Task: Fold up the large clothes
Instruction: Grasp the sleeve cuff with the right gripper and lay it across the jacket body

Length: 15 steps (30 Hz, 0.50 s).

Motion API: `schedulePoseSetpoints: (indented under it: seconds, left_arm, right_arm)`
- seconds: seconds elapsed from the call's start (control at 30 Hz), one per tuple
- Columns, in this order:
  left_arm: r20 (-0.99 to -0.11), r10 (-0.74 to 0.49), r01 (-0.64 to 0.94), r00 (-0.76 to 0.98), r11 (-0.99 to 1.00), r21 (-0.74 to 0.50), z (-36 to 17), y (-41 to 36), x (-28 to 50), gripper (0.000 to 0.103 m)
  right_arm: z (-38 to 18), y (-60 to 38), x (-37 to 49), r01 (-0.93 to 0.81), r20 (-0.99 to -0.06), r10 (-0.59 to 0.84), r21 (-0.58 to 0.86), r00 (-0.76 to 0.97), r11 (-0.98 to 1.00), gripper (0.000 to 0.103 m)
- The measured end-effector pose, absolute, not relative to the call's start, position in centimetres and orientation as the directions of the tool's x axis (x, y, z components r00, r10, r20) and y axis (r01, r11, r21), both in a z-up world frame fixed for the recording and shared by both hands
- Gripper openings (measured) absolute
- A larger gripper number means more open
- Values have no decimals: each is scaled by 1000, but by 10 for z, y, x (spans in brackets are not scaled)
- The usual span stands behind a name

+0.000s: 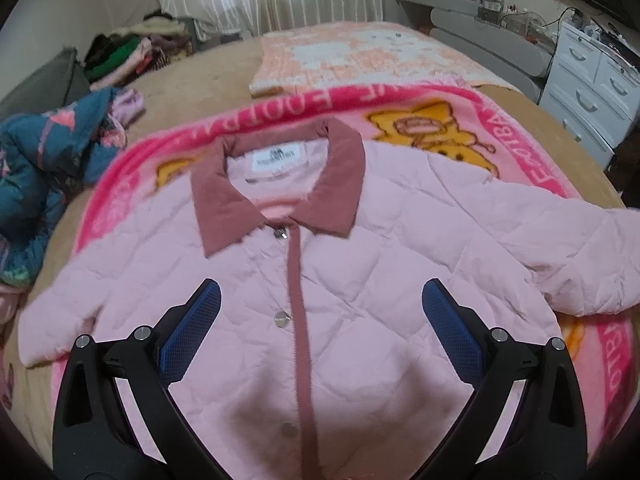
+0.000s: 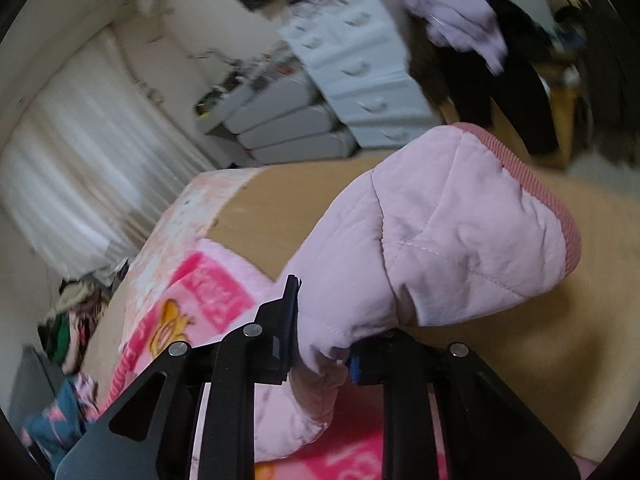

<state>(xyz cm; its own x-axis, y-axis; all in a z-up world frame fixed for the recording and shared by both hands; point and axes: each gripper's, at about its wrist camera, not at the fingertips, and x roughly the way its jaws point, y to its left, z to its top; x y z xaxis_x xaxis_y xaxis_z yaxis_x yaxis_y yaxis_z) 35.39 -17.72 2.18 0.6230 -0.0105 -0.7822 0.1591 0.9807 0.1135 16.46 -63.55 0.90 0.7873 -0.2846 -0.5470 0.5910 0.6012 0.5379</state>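
Note:
A pink quilted jacket (image 1: 360, 272) with a dusty-rose collar and snap buttons lies front-up on a pink cartoon blanket (image 1: 532, 152) on the bed. My left gripper (image 1: 320, 320) hovers over its chest, open, blue pads wide apart with nothing between them. In the right wrist view my right gripper (image 2: 324, 332) is shut on the jacket's sleeve (image 2: 452, 232). The sleeve is lifted off the bed, its ribbed cuff (image 2: 556, 216) pointing up and to the right.
A blue patterned garment (image 1: 44, 160) lies crumpled at the left of the bed, with a pile of clothes (image 1: 132, 52) behind it. A folded peach blanket (image 1: 360, 56) lies at the far end. White drawers (image 1: 592, 80) stand to the right of the bed.

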Motion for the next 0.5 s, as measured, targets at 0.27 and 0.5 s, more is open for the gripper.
schedulePoseSetpoints:
  seconds: [0.27, 0.5]
  left_arm:
    - [-722, -19, 160, 691, 979, 126, 58, -157, 338, 95]
    - [-693, -27, 142, 721, 984, 110, 81, -127, 329, 95]
  right_arm:
    - [94, -562, 189, 487, -452, -306, 366, 838, 793, 19]
    - [133, -501, 212, 379, -400, -242, 308, 884, 872, 19]
